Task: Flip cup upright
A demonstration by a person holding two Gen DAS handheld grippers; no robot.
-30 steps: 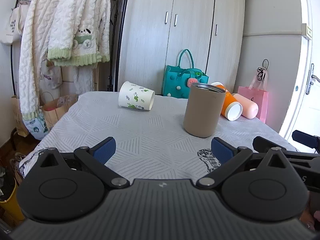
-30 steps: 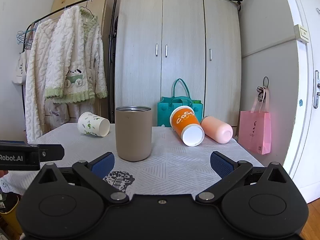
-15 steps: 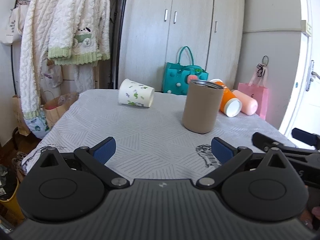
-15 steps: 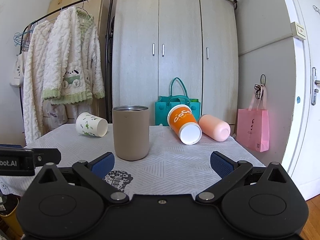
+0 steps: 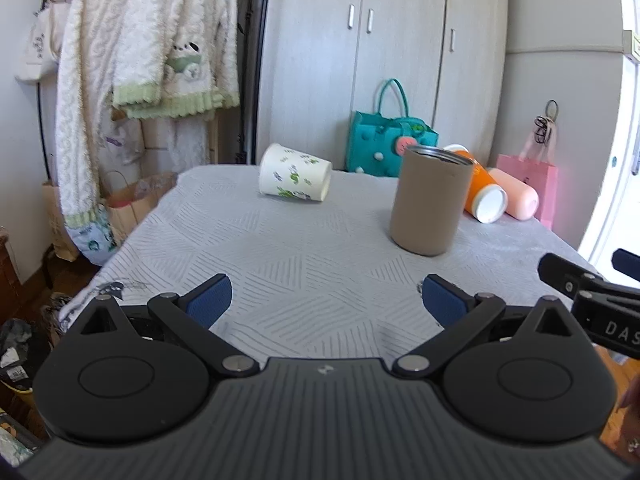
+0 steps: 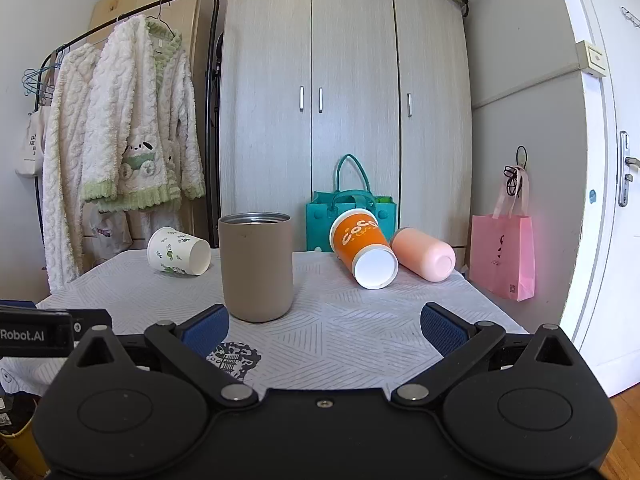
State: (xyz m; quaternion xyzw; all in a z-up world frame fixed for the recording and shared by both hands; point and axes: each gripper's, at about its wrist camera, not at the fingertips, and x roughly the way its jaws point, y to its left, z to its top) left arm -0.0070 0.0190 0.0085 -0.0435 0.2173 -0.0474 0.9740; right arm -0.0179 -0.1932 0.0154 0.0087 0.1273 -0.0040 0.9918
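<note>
A white paper cup with green prints lies on its side at the table's far left. A tan tumbler stands upright in the middle. An orange paper cup and a pink cup lie on their sides at the far right. My left gripper is open and empty over the near table edge. My right gripper is open and empty, near the tumbler.
The table wears a grey patterned cloth. A teal bag and a wardrobe stand behind it. A clothes rack with fleece robes stands at the left. A pink bag hangs by the door at the right.
Both grippers stay open. The left gripper's view has tilted and shifted so the cups sit lower and more to the right. The right gripper has edged slightly back and lower.
</note>
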